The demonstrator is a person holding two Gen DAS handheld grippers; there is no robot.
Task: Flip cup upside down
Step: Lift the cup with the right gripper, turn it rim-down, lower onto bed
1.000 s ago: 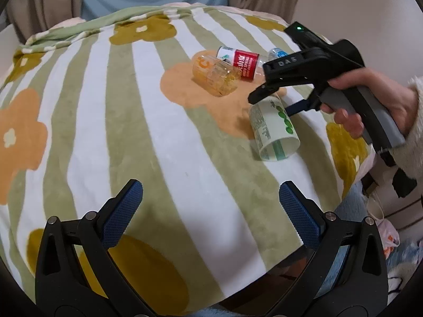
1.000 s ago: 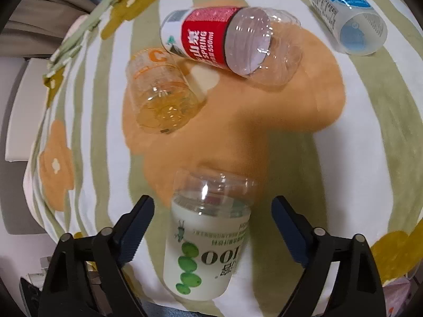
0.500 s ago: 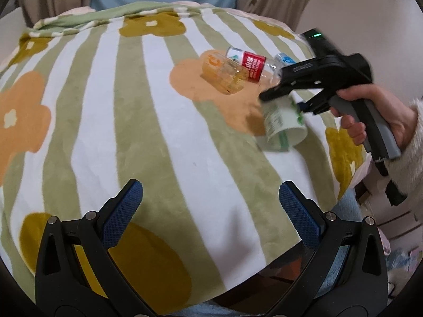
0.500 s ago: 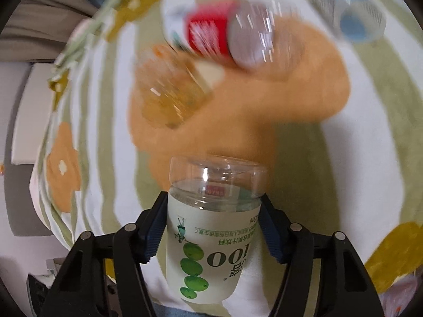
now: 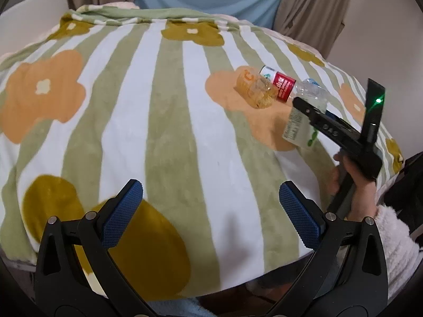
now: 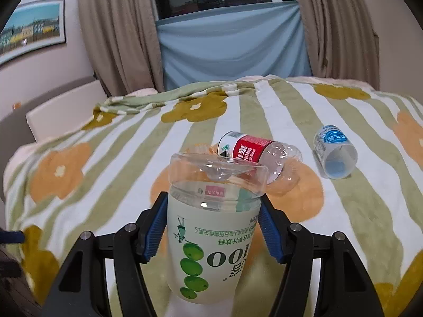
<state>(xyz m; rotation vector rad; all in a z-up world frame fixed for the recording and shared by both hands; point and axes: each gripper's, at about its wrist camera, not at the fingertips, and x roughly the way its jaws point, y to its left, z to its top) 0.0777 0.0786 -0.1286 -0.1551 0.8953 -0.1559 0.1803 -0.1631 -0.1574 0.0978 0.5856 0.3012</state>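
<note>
My right gripper [image 6: 212, 233] is shut on the cup [image 6: 211, 227], a cut-off clear bottle with a white label and green fruit print. Its clear base points away from me and up, and it is held above the striped blanket [image 6: 264, 111]. In the left wrist view the cup [image 5: 297, 125] shows tilted in the right gripper [image 5: 304, 105] at the right. My left gripper [image 5: 210, 211] is open and empty over the blanket's near edge.
A red-labelled clear bottle [image 6: 253, 153], an amber cup [image 5: 253, 92] and a blue-labelled cup [image 6: 334, 152] lie on their sides on the blanket. Curtains and a blue cloth [image 6: 232, 42] hang behind. The blanket drops off at the near edge [image 5: 238, 285].
My right gripper closed on the cup, lifted it off the blanket and tipped up toward level. The left gripper stayed open and drew back a little.
</note>
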